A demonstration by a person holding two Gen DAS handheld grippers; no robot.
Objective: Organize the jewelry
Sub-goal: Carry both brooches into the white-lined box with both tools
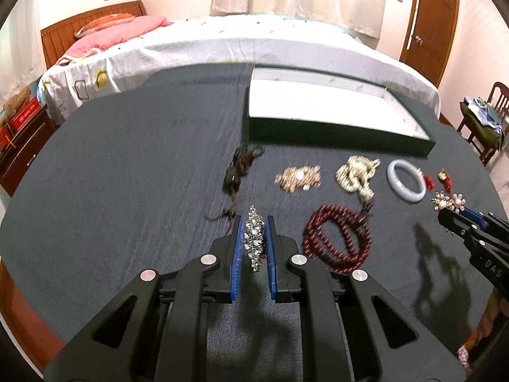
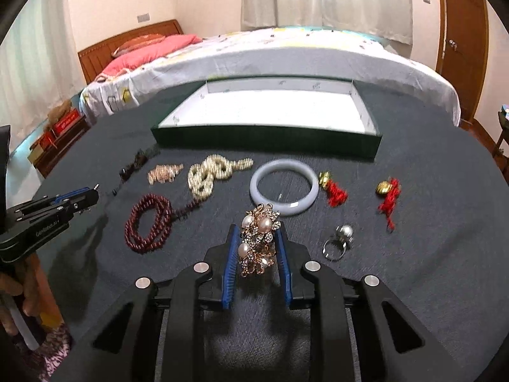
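while both claws hang above the dark cloth (image 1: 127,159), we see the left gripper (image 1: 254,238) clamped on a silver rhinestone brooch (image 1: 253,238), and the right gripper (image 2: 257,248) clamped on a gold pearl brooch (image 2: 259,242), both near the white-lined tray (image 2: 270,108).

The near left of the dark cloth (image 1: 111,175) lies bare. Farther on, the red bead strand (image 2: 148,222), pearl strand (image 2: 210,173), pale bangle (image 2: 284,187) and tassel charms (image 2: 334,191) crowd the ground before the green tray (image 2: 267,141).
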